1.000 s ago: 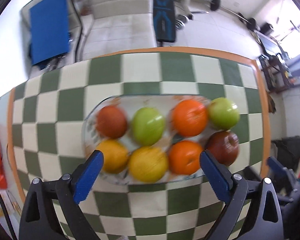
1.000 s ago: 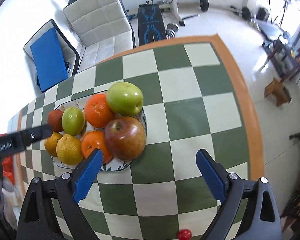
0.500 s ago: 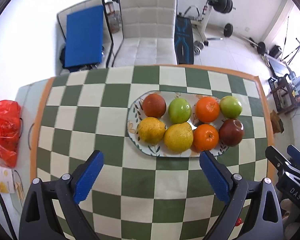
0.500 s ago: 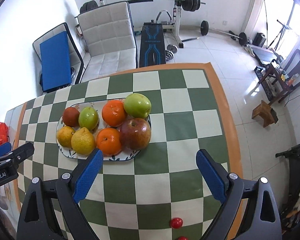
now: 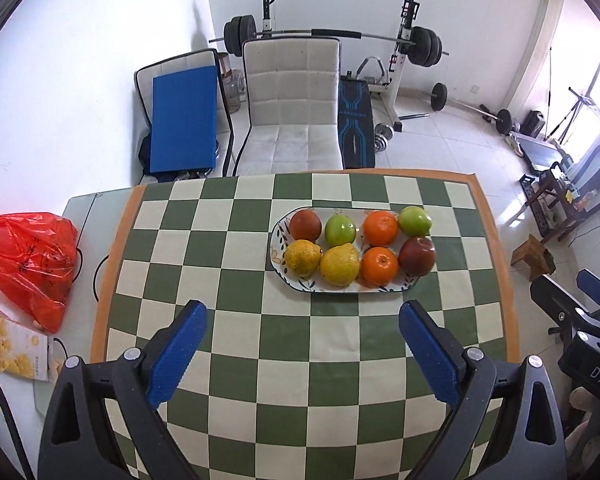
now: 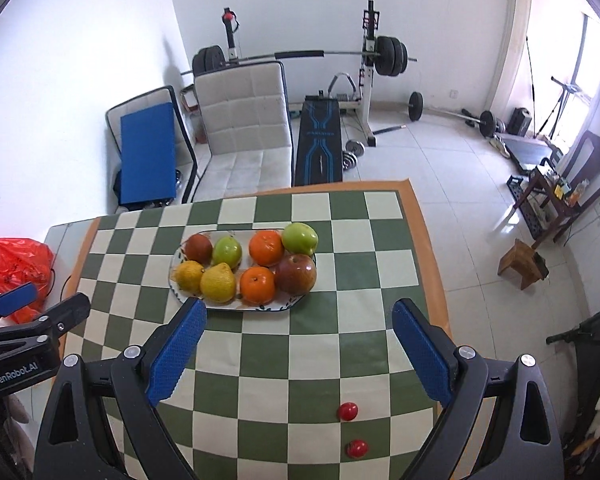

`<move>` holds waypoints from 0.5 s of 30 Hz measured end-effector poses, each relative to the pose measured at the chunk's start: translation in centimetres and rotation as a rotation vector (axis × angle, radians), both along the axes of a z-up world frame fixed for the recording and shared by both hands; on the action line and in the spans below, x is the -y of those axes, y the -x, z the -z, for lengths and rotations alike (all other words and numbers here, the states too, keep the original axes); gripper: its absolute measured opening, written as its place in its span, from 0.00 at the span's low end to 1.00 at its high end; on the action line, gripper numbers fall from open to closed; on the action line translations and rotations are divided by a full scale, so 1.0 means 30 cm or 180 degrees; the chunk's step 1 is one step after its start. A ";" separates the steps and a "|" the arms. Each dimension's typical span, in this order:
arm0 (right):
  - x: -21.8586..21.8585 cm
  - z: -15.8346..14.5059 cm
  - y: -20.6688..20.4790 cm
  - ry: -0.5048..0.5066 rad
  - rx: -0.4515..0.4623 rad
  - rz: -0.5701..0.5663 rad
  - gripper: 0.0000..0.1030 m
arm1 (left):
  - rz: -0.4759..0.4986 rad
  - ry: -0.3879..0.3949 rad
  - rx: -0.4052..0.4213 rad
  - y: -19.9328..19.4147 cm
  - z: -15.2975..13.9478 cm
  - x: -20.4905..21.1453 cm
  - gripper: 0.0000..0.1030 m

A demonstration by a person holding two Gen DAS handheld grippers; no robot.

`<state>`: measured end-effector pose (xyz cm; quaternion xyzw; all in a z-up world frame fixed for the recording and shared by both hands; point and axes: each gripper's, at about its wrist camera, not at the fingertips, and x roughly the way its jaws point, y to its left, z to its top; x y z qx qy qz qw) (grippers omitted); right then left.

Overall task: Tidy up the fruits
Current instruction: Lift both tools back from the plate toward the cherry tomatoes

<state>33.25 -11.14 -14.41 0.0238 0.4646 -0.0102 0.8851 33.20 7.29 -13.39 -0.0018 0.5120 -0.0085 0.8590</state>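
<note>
Eight fruits (image 5: 354,248) sit in two rows on the plate (image 5: 276,240), so sorting looks nearly done. My left gripper (image 5: 302,348) and right gripper (image 6: 298,344) hover near the plate, both spread and empty; two red balls (image 6: 347,411) well short of the plate may need picking next.

Table: covered by a green and cream checkered cloth (image 5: 300,344) with an orange border.
Plate: an oval plate (image 5: 342,288) lies on the cloth, carrying the fruits.
Small items: two small red balls (image 6: 347,411) near the front edge.
Side surface: a red plastic bag (image 5: 28,264) and a printed packet (image 5: 12,348).
</note>
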 end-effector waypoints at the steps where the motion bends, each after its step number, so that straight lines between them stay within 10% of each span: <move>1: -0.007 -0.026 0.025 -0.0008 0.0035 -0.0026 0.93 | 0.0016 0.0014 0.0044 0.023 -0.024 0.002 0.95; 15: -0.053 -0.232 0.243 -0.0049 0.0246 -0.0121 0.94 | 0.0175 0.0076 0.0245 0.199 -0.183 0.035 0.95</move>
